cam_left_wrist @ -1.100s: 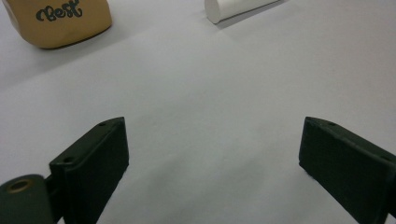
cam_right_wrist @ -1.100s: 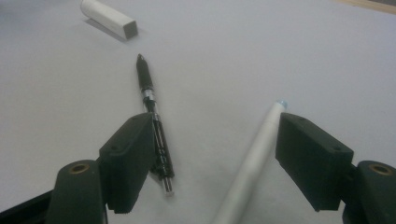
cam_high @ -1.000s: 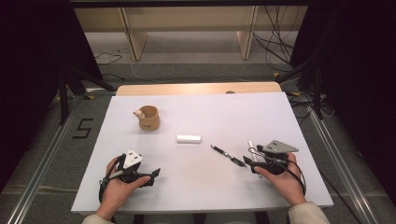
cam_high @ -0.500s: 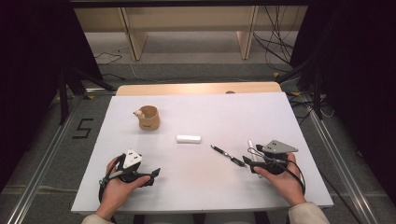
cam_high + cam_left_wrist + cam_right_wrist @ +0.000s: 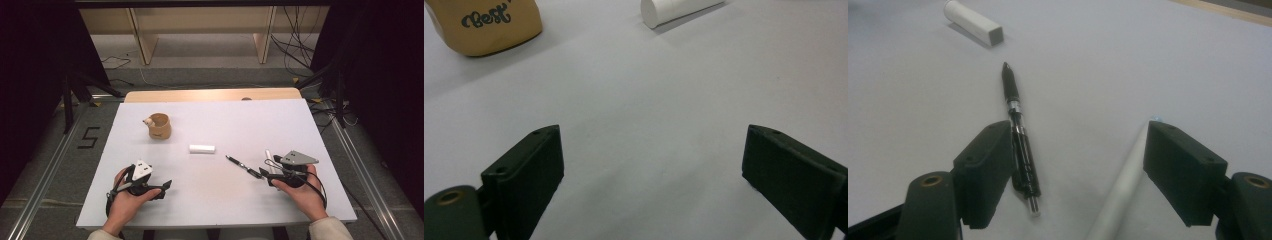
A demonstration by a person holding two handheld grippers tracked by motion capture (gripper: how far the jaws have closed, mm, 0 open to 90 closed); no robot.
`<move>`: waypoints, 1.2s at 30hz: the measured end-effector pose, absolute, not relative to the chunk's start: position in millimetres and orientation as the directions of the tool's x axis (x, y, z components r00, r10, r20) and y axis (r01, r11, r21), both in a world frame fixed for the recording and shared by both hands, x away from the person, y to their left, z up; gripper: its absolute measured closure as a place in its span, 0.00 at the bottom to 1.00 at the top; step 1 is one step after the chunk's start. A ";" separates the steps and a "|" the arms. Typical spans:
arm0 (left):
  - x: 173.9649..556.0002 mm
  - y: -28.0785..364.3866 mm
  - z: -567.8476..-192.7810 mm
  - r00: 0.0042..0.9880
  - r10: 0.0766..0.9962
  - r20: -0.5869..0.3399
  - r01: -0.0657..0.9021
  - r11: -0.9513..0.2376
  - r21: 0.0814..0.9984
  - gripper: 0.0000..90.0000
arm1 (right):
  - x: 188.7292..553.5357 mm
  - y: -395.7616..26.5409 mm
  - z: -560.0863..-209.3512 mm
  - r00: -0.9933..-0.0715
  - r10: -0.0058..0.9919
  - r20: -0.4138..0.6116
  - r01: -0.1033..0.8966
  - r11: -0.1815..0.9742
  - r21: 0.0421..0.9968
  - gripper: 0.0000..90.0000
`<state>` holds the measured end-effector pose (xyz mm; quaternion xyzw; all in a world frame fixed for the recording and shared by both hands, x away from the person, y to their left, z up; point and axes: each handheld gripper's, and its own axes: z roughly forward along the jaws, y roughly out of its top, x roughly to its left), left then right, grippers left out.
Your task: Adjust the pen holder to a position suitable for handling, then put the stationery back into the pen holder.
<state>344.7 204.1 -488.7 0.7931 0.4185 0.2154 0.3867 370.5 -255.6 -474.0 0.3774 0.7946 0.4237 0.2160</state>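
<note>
On the white table lie a black pen and a white stick at the right. My right gripper rests just behind them, open. In the right gripper view the black pen lies along the inside of the left jaw and the white stick runs in by the right jaw; neither is gripped. My left gripper sits open on the table at the front left, with bare table between its jaws. A tan mug stands at the back left.
A short white cylinder lies near the table's middle, ahead of both grippers. It also lies at the top of the left gripper view as the white cylinder, with the tan mug beside it. A wooden strip edges the table's far side.
</note>
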 end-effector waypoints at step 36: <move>344.6 197.9 -488.3 0.566 0.824 0.010 0.492 -0.348 0.798 0.11 | 369.1 -232.7 -471.0 -0.705 0.691 -0.159 0.294 0.489 0.821 0.37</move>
